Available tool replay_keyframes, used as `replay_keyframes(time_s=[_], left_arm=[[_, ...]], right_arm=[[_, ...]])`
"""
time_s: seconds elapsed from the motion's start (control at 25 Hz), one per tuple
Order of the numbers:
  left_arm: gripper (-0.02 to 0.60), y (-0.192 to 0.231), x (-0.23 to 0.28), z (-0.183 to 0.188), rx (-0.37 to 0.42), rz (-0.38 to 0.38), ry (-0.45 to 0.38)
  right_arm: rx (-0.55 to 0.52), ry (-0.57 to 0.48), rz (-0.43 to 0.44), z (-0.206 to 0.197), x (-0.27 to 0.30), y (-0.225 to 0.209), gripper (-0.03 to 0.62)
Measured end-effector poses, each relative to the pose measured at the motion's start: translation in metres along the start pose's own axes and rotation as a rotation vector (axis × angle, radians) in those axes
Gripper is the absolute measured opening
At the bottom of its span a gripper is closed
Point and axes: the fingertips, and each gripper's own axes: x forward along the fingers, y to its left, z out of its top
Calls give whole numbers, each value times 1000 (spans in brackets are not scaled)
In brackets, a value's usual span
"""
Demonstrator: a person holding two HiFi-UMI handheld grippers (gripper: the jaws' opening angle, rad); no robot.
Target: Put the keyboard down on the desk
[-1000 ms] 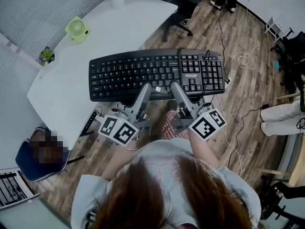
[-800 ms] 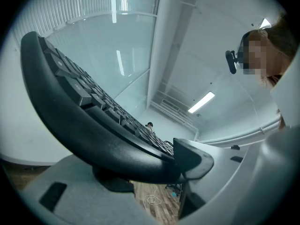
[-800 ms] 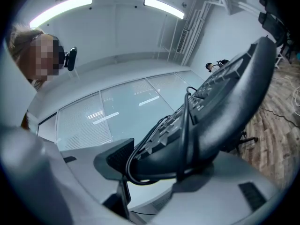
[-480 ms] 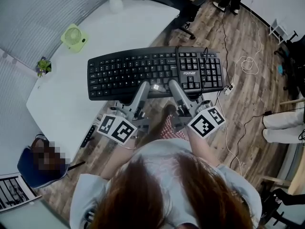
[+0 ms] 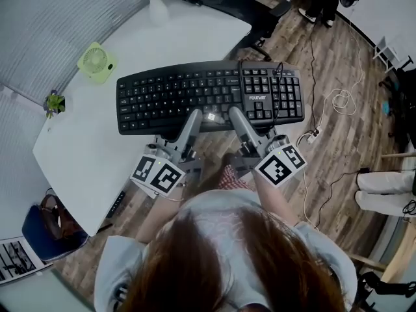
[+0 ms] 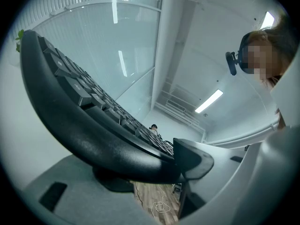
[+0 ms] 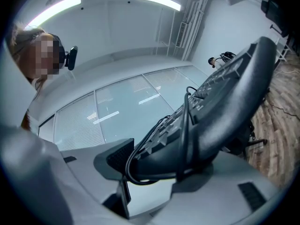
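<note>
Close in front of the person, both arms reached forward side by side. The left gripper [image 5: 194, 117] and right gripper [image 5: 235, 114] each pinched the near long edge of the black keyboard [image 5: 195, 95], jaws clamped on it above and below. Its cord [image 7: 187, 139] looped over that edge beside the right gripper. The keyboard sat level and crosswise, its left part over the white desk [image 5: 84, 142] near the desk's edge, its right end out over the wooden floor [image 5: 325, 142]. Beyond, open desktop stretched to a green fan [image 5: 95, 62] and a vase [image 5: 156, 5]. An office chair [image 5: 253, 8] stood past the far corner.
</note>
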Motion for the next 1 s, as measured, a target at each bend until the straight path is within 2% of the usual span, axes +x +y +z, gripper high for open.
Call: replay_keyframes(time_s=[1.0], left_arm=[[242, 2, -3, -9, 108, -28, -131]], right_arm=[[-57, -55, 147, -4, 3, -10, 247]])
